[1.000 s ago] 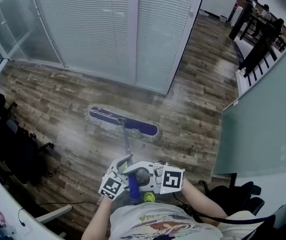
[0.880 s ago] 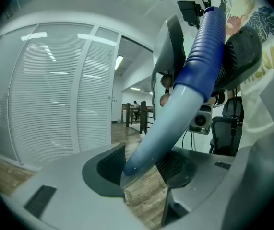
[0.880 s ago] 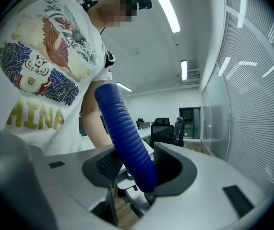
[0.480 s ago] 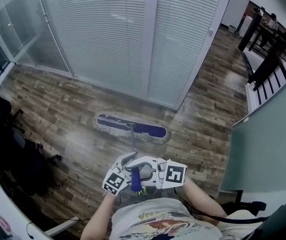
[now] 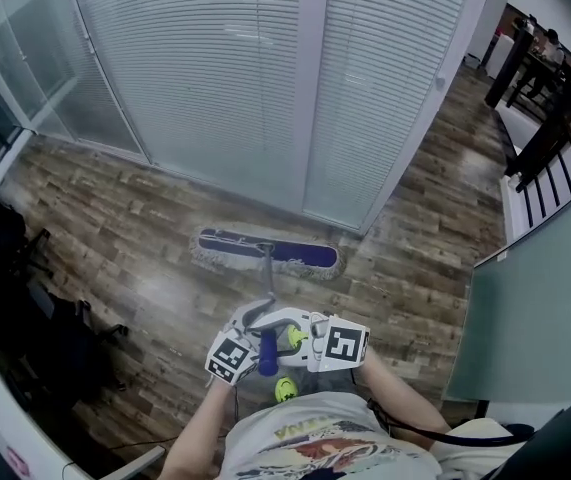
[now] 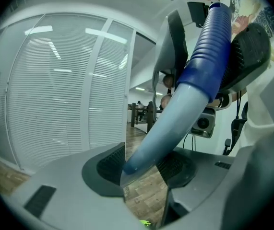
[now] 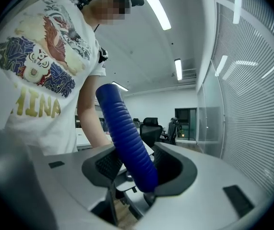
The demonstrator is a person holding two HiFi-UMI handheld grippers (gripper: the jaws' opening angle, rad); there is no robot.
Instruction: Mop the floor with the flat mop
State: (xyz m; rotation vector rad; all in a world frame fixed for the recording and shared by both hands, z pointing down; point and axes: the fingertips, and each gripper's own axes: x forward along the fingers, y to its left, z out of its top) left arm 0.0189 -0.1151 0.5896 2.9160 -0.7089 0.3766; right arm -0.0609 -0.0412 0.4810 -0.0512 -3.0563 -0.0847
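The left claw is pinched on the smooth pale shaft of the flat mop. The right claw is pinched on its ribbed blue grip, and both sit close together in front of the person. The mop head lies flat on the wooden floor, near the foot of the white blinds.

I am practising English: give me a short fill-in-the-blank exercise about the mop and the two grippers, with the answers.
The flat mop head with blue pad and pale fringe lies on the ____ plank floor.
The left gripper and the right gripper are both shut on the mop's ____.
The right gripper's jaws clamp the ribbed grip, coloured dark ____.
Behind the mop head hang white ____.
Missing words: wooden; handle; blue; blinds.
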